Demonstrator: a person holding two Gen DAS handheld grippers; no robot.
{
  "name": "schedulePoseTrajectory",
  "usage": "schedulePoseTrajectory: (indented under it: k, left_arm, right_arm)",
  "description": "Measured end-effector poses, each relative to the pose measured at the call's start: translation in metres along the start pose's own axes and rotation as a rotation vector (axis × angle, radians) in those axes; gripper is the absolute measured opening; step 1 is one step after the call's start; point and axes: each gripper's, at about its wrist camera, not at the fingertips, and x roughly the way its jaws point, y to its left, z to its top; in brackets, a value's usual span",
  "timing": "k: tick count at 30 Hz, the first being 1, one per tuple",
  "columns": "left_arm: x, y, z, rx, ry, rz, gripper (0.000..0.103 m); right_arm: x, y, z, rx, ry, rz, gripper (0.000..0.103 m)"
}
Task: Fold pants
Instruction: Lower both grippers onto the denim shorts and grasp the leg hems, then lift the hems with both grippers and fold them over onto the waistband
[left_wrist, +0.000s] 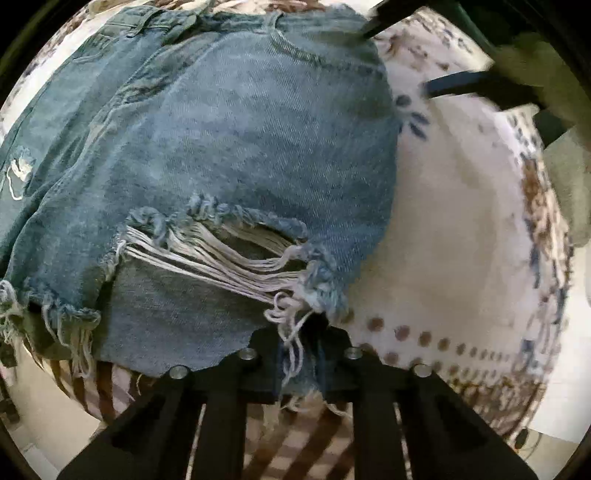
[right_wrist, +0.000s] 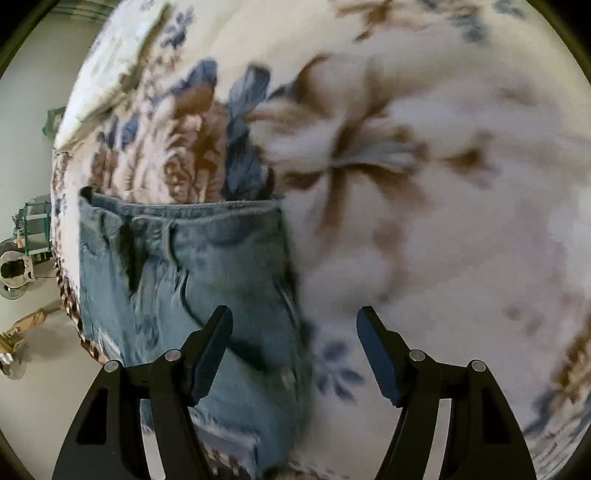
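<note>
Light blue ripped jeans lie folded on a floral bedspread. A big frayed tear with white threads faces me. My left gripper is shut on the jeans' frayed lower edge, with denim and threads pinched between its jaws. In the right wrist view the jeans lie at the left with the waistband at the far end. My right gripper is open and empty above the jeans' right edge. It also shows in the left wrist view at the top right, blurred.
The bed's cover is white with brown and blue flowers and a dotted border. Pale floor lies left of the bed, with a green cart and small objects on it.
</note>
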Motion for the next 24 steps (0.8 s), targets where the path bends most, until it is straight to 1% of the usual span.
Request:
schedulePoseTrajectory:
  k: [2, 3, 4, 7, 10, 13, 15, 16, 17, 18, 20, 21, 23, 24]
  left_arm:
    - [-0.013, 0.008, 0.0, -0.006, -0.005, -0.028, 0.005]
    - [-0.025, 0.013, 0.0, -0.01, -0.016, -0.041, 0.005]
    - [-0.035, 0.017, 0.0, -0.009, -0.026, -0.049, 0.005]
    - [-0.064, 0.039, 0.0, -0.02, -0.072, -0.078, 0.004]
    - [-0.102, 0.073, 0.003, -0.058, -0.125, -0.11, 0.005]
    - [-0.138, 0.118, 0.008, -0.11, -0.181, -0.133, 0.005]
    - [-0.163, 0.151, 0.011, -0.161, -0.211, -0.161, 0.004]
    - [-0.159, 0.159, 0.017, -0.175, -0.228, -0.164, 0.004]
    - [-0.166, 0.171, 0.022, -0.189, -0.245, -0.164, 0.005]
    - [-0.172, 0.183, 0.033, -0.214, -0.256, -0.17, 0.004]
    - [-0.175, 0.2, 0.044, -0.257, -0.27, -0.172, 0.005]
    - [-0.169, 0.202, 0.053, -0.273, -0.274, -0.169, 0.005]
    - [-0.166, 0.226, 0.065, -0.314, -0.28, -0.169, 0.005]
    - [-0.162, 0.245, 0.072, -0.337, -0.278, -0.166, 0.005]
  right_arm:
    - [0.005, 0.009, 0.004, 0.009, -0.02, 0.034, 0.031]
    - [0.004, 0.015, 0.003, 0.006, -0.026, 0.01, 0.016]
    - [0.001, 0.02, 0.001, 0.005, -0.042, -0.012, 0.009]
    - [-0.024, 0.045, -0.012, -0.019, -0.116, -0.055, 0.008]
    - [-0.054, 0.073, -0.025, -0.013, -0.161, -0.054, 0.008]
    - [-0.082, 0.106, -0.036, -0.009, -0.2, -0.039, 0.008]
    - [-0.095, 0.143, -0.039, -0.028, -0.228, -0.035, 0.008]
    - [-0.102, 0.157, -0.04, -0.045, -0.24, -0.033, 0.008]
    - [-0.106, 0.175, -0.04, -0.064, -0.248, -0.034, 0.008]
    - [-0.108, 0.195, -0.039, -0.087, -0.253, -0.04, 0.008]
    - [-0.104, 0.236, -0.033, -0.124, -0.256, -0.052, 0.008]
    - [-0.099, 0.259, -0.027, -0.151, -0.252, -0.066, 0.007]
    - [-0.083, 0.299, -0.014, -0.192, -0.247, -0.09, 0.007]
    - [-0.071, 0.317, -0.008, -0.21, -0.239, -0.107, 0.007]
